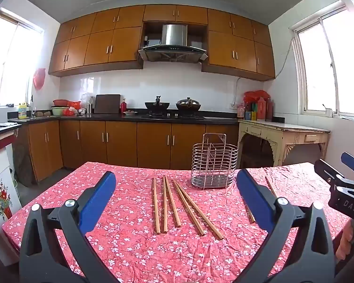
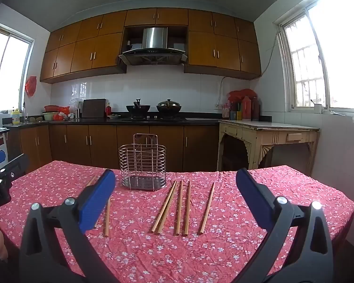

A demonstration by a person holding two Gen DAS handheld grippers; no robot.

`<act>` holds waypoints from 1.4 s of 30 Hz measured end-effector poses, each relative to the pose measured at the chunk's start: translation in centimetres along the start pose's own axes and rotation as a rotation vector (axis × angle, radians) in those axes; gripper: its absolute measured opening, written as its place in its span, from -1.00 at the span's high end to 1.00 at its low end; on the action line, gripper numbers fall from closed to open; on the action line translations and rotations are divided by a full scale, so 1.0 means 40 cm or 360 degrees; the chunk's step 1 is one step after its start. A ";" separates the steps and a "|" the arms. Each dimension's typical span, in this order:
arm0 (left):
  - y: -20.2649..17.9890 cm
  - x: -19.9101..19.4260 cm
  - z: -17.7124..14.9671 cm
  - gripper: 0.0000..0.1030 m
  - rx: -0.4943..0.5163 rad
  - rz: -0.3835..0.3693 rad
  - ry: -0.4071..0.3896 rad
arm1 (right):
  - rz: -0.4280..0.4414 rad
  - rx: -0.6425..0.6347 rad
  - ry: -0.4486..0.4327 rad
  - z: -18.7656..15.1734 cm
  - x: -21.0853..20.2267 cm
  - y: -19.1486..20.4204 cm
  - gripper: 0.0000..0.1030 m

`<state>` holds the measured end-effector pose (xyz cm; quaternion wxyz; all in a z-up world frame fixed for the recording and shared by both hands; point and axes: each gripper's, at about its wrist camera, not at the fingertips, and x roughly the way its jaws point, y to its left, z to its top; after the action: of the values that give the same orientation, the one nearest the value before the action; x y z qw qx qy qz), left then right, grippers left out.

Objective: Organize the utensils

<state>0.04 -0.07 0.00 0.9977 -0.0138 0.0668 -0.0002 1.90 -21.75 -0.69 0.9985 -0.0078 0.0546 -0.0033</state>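
Observation:
Several wooden chopsticks (image 1: 165, 205) lie side by side on the table's red flowered cloth (image 1: 129, 247), just ahead of my left gripper (image 1: 175, 186), which is open and holds nothing. Behind them an empty wire utensil holder (image 1: 213, 165) stands upright. Two more chopsticks (image 1: 270, 186) are partly hidden by the right finger. In the right wrist view the holder (image 2: 142, 165) stands ahead to the left and several chopsticks (image 2: 187, 207) lie in front of my right gripper (image 2: 175, 184), open and empty. Two chopsticks (image 2: 107, 217) lie by its left finger.
The table's far edge runs just behind the holder. Beyond it are brown kitchen cabinets (image 1: 120, 141), a counter with two woks (image 2: 153, 108) and a cream side table (image 2: 266, 132) at the right. A hand (image 1: 344, 240) holds the right gripper's handle.

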 end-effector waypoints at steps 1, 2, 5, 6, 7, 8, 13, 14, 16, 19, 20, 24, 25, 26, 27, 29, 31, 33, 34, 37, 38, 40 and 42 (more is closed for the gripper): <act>0.000 0.001 0.000 -0.96 -0.0002 -0.0001 0.0002 | -0.0001 0.0000 0.0000 0.000 0.000 0.000 -0.92; 0.000 0.002 0.001 -0.96 -0.0004 -0.0001 0.0004 | -0.0001 0.0000 -0.0001 0.000 -0.001 0.000 -0.92; 0.006 0.004 0.001 -0.96 -0.0011 0.0001 0.0010 | -0.0003 0.0000 0.0002 0.000 -0.002 0.000 -0.92; 0.007 0.005 0.001 -0.96 -0.0015 -0.0001 0.0012 | -0.0003 0.0001 0.0002 0.000 -0.003 0.000 -0.92; 0.008 0.006 0.002 -0.96 -0.0018 -0.0001 0.0014 | -0.0004 0.0001 0.0002 0.001 -0.005 -0.001 -0.92; 0.009 0.008 0.002 -0.96 -0.0021 -0.0002 0.0015 | -0.0004 0.0002 0.0001 0.001 -0.007 -0.001 -0.92; 0.005 -0.001 0.003 -0.96 -0.0014 -0.0010 0.0002 | -0.0001 -0.0002 0.0015 0.000 0.001 -0.001 -0.92; 0.005 -0.002 0.003 -0.96 -0.0015 -0.0012 0.0004 | 0.0000 -0.0001 0.0016 0.000 0.002 0.000 -0.92; 0.007 0.006 -0.006 -0.96 -0.0010 -0.0014 0.0011 | -0.0001 0.0000 0.0016 0.000 0.001 0.000 -0.92; 0.007 0.006 -0.007 -0.96 -0.0009 -0.0012 0.0011 | -0.0002 0.0000 0.0016 -0.001 0.001 -0.001 -0.92; 0.007 0.006 -0.008 -0.96 -0.0009 -0.0013 0.0012 | 0.0000 0.0000 0.0017 -0.001 0.002 -0.001 -0.92; 0.007 0.008 -0.011 -0.96 -0.0006 -0.0013 0.0015 | 0.0000 0.0002 0.0020 -0.006 0.004 0.008 -0.92; 0.007 0.008 -0.013 -0.96 -0.0005 -0.0012 0.0016 | 0.0000 0.0002 0.0020 -0.006 0.004 0.007 -0.92; 0.007 0.008 -0.012 -0.96 -0.0007 -0.0012 0.0016 | 0.0000 0.0002 0.0020 -0.007 0.004 0.007 -0.92; 0.007 0.008 -0.012 -0.96 -0.0007 -0.0013 0.0016 | 0.0000 0.0002 0.0020 -0.007 0.004 0.008 -0.92; 0.007 0.009 -0.014 -0.96 -0.0006 -0.0012 0.0017 | 0.0000 0.0003 0.0021 -0.007 0.005 0.007 -0.92; 0.007 0.009 -0.012 -0.96 -0.0007 -0.0013 0.0017 | 0.0000 0.0004 0.0022 -0.006 0.005 0.006 -0.92; 0.006 0.009 -0.015 -0.96 -0.0004 -0.0015 0.0016 | 0.0001 0.0005 0.0022 -0.006 0.005 0.007 -0.92; 0.005 0.011 -0.016 -0.96 -0.0003 -0.0014 0.0018 | 0.0000 0.0006 0.0022 -0.008 0.007 0.006 -0.92; 0.005 0.011 -0.016 -0.96 -0.0005 -0.0015 0.0019 | 0.0001 0.0007 0.0022 -0.011 0.007 0.007 -0.92; 0.005 0.012 -0.017 -0.96 -0.0005 -0.0015 0.0019 | 0.0001 0.0007 0.0022 -0.012 0.004 0.008 -0.92; 0.004 0.011 -0.019 -0.96 -0.0004 -0.0016 0.0020 | 0.0001 0.0008 0.0023 -0.011 0.004 0.007 -0.92; 0.005 0.012 -0.018 -0.96 -0.0005 -0.0017 0.0019 | 0.0002 0.0009 0.0023 -0.010 0.004 0.007 -0.92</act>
<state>0.41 0.10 -0.78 0.9972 -0.0158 0.0728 -0.0055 2.03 -21.50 -1.12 0.9981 -0.0048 0.0620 -0.0029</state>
